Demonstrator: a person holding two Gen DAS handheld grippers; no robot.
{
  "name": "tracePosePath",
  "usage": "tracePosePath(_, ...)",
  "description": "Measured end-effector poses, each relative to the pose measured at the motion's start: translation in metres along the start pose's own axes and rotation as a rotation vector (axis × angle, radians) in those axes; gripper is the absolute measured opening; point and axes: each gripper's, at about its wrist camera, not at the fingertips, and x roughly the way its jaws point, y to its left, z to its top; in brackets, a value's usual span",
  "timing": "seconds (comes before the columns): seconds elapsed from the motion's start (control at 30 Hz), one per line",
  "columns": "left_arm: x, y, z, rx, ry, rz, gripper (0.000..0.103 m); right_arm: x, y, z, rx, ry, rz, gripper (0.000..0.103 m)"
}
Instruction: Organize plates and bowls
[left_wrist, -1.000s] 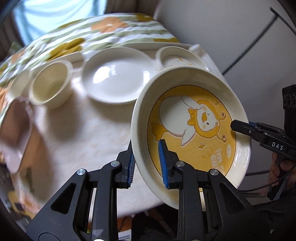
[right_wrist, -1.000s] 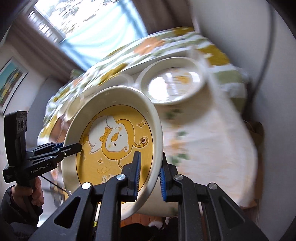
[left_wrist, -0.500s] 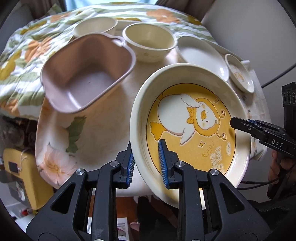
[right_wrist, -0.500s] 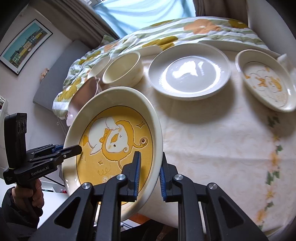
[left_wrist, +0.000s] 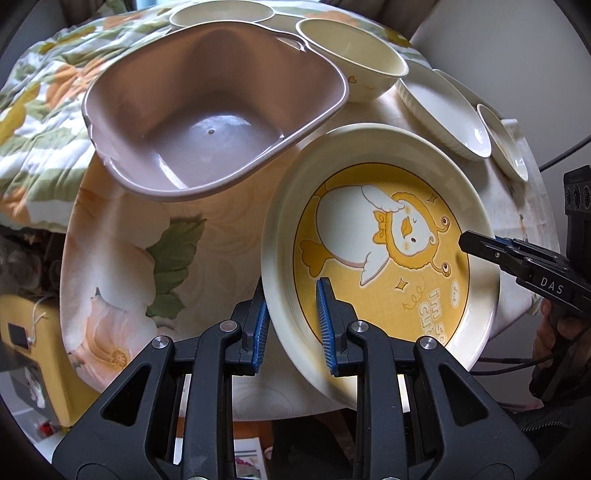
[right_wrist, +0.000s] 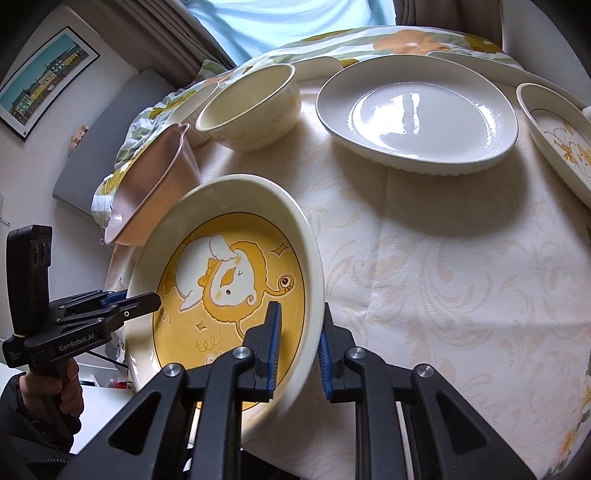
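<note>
A cream plate with a yellow duck picture (left_wrist: 388, 240) (right_wrist: 229, 273) hangs tilted over the near edge of the table, held between both grippers. My left gripper (left_wrist: 290, 325) is shut on its near-left rim, and shows in the right wrist view as the left gripper (right_wrist: 147, 299) at the plate's left edge. My right gripper (right_wrist: 299, 339) is shut on the opposite rim, and shows in the left wrist view as the right gripper (left_wrist: 476, 243). A pink plastic basin (left_wrist: 207, 122) (right_wrist: 147, 192) stands just beyond the plate to the left.
A cream bowl (left_wrist: 354, 62) (right_wrist: 251, 107) sits behind the basin, with another bowl (left_wrist: 221, 14) further back. A white plate (right_wrist: 417, 114) and a small duck dish (right_wrist: 561, 144) stand at the far right. The floral tablecloth (right_wrist: 443, 277) drops off at the near edge.
Both grippers have carried the duck plate left and lower, from in front of the white plate to beside the pink basin. Both grips on the rim are unchanged.
</note>
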Motion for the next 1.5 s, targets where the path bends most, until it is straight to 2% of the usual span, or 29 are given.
tracePosePath(0.2, 0.001, -0.009, 0.000, 0.049, -0.015, 0.038, 0.021, 0.000, 0.000, -0.004, 0.009, -0.008, -0.012, 0.017)
tracePosePath(0.43, 0.003, -0.013, 0.002, 0.065, -0.015, 0.059, 0.021, 0.000, 0.008, -0.004, 0.004, -0.006, -0.078, 0.018)
tracePosePath(0.5, 0.005, -0.016, 0.002, 0.075, -0.012, 0.077, 0.023, 0.000, 0.011, -0.005, -0.010, -0.008, -0.094, 0.024)
tracePosePath(0.53, 0.007, -0.020, 0.003, 0.077, -0.013, 0.082, 0.024, 0.000, 0.011, -0.005, -0.010, -0.008, -0.094, 0.037)
tracePosePath(0.57, 0.007, -0.020, 0.003, 0.075, -0.016, 0.083, 0.024, 0.001, 0.015, -0.005, -0.025, -0.005, -0.102, 0.057)
tracePosePath(0.6, 0.007, -0.020, 0.003, 0.069, -0.018, 0.083, 0.025, 0.002, 0.016, -0.005, -0.027, 0.001, -0.101, 0.062)
tracePosePath(0.7, 0.008, -0.021, 0.003, 0.054, -0.023, 0.086, 0.026, 0.002, 0.016, -0.006, -0.021, 0.010, -0.091, 0.063)
tracePosePath(0.77, 0.009, -0.022, 0.002, 0.050, -0.025, 0.098, 0.032, 0.002, 0.016, -0.008, -0.035, 0.008, -0.087, 0.063)
tracePosePath(0.8, 0.010, -0.023, 0.000, 0.049, -0.024, 0.107, 0.050, 0.002, 0.016, -0.008, -0.035, 0.008, -0.087, 0.063)
tracePosePath(0.83, 0.011, -0.025, -0.001, 0.045, -0.027, 0.115, 0.075, -0.001, 0.016, -0.010, -0.046, 0.005, -0.083, 0.063)
tracePosePath(0.87, 0.010, -0.026, -0.003, 0.038, -0.036, 0.125, 0.084, -0.003, 0.015, -0.011, -0.047, 0.003, -0.077, 0.063)
tracePosePath(0.9, 0.008, -0.028, -0.004, 0.027, -0.048, 0.130, 0.088, -0.003, 0.015, -0.011, -0.047, 0.003, -0.077, 0.063)
tracePosePath(1.07, -0.007, -0.044, -0.008, -0.038, -0.063, 0.164, 0.088, -0.024, 0.004, -0.014, -0.058, -0.008, -0.050, 0.063)
tracePosePath(1.13, -0.023, -0.058, -0.009, -0.065, -0.086, 0.173, 0.088, -0.053, -0.006, -0.012, -0.086, -0.034, -0.041, 0.064)
tracePosePath(1.27, -0.070, -0.104, -0.007, -0.084, -0.187, 0.163, 0.088, -0.111, -0.026, -0.002, -0.126, -0.118, -0.024, 0.085)
tracePosePath(1.3, -0.082, -0.119, -0.005, -0.084, -0.226, 0.169, 0.091, -0.125, -0.031, 0.001, -0.134, -0.141, -0.021, 0.092)
tracePosePath(1.33, -0.092, -0.131, -0.002, -0.083, -0.262, 0.180, 0.103, -0.125, -0.031, 0.001, -0.134, -0.141, -0.021, 0.101)
tracePosePath(1.4, -0.103, -0.155, 0.004, -0.083, -0.327, 0.203, 0.103, -0.160, -0.047, 0.015, -0.171, -0.202, -0.022, 0.102)
tracePosePath(1.47, -0.102, -0.174, 0.015, -0.080, -0.335, 0.186, 0.103, -0.169, -0.051, 0.020, -0.183, -0.227, -0.037, 0.102)
tracePosePath(1.5, -0.101, -0.182, 0.021, -0.086, -0.336, 0.178, 0.103, -0.181, -0.063, 0.032, -0.206, -0.237, -0.077, 0.102)
